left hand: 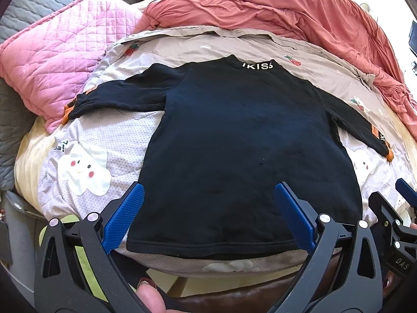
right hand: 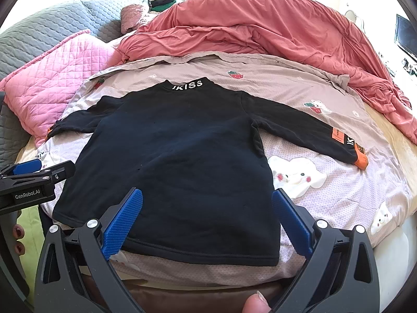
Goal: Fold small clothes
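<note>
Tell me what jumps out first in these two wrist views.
A black long-sleeved top lies flat in the middle of the bed, sleeves spread, white lettering on its collar at the far end and orange cuffs. Behind it a rumpled coral duvet fills the far right, with a pink quilted pillow on the left. Both tongs, left and right, hang open over the near hem.
</note>
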Motion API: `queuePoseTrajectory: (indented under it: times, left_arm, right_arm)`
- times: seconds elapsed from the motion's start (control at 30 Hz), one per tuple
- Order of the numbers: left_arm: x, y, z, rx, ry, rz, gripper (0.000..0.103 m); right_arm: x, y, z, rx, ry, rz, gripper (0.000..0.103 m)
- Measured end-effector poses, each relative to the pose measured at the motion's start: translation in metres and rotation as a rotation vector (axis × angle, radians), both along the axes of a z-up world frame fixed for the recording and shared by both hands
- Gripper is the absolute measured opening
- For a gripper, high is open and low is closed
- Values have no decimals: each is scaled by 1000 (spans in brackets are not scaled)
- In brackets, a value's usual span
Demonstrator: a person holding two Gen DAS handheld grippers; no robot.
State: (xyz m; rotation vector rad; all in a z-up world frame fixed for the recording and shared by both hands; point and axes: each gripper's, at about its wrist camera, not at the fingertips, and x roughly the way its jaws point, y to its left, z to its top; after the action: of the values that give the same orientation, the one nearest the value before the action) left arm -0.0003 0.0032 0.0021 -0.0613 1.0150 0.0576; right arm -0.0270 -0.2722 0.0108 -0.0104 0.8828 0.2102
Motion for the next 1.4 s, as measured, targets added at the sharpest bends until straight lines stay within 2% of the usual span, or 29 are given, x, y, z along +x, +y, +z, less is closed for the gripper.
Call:
queuePoseTrajectory:
  times: [1.4]
  left_arm:
    - [4, 2, -2, -8, 3, 5, 94]
  right_arm:
    - [0, 0, 1, 1, 1, -2, 99]
